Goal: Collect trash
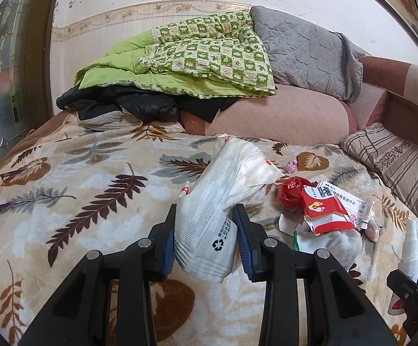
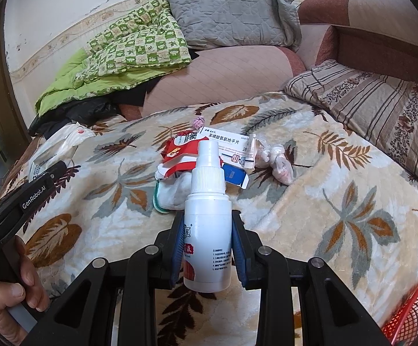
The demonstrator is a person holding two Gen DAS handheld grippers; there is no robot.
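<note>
Mid-collection on a leaf-patterned bed (image 1: 79, 201): the left gripper (image 1: 206, 222) is clamped on a crumpled white plastic bag (image 1: 209, 225), the right gripper (image 2: 206, 227) closed around a white spray bottle (image 2: 207, 230). A heap remains to the right: red wrapper (image 2: 180, 151), medicine box (image 2: 226, 144), pink wads (image 2: 278, 161). A red basket (image 2: 414, 314) waits at near right; bedding crowds the far side.

One white spray bottle (image 2: 207, 225), one crumpled white bag (image 1: 209, 216), two medicine boxes (image 2: 229, 144) (image 2: 180, 151), one red basket (image 2: 414, 314), two pillows (image 2: 232, 14) (image 2: 376, 106).
</note>
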